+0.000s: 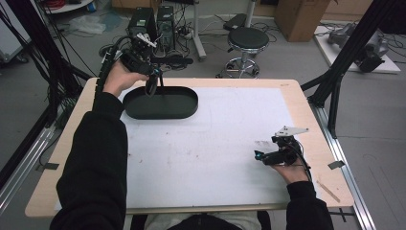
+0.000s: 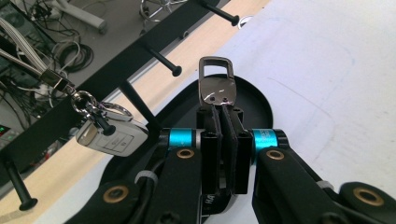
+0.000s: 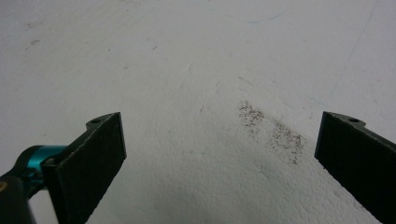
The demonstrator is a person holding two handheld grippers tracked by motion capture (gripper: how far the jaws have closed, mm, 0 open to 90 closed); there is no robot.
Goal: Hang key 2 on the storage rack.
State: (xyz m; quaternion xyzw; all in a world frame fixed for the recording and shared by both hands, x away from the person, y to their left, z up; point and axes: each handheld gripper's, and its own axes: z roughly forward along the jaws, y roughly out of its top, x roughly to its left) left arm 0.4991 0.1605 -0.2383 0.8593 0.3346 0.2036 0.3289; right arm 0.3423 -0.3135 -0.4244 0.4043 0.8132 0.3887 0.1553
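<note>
Left tongs (image 2: 223,116) are clenching a light, rigid, slippery metal key tag (image 2: 216,87) by its base; right tongs (image 3: 219,154) are standing released.

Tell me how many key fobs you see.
2. A silver car fob hangs on the black rack; a dark metal fob is clamped in the left claw over the black tray. Others may be hidden.

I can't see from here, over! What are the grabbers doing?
Left gripper jaws shut on a dark metal tag, above the black tray. Right gripper jaws open, nothing between. Peg rack close by, car key hanging.
</note>
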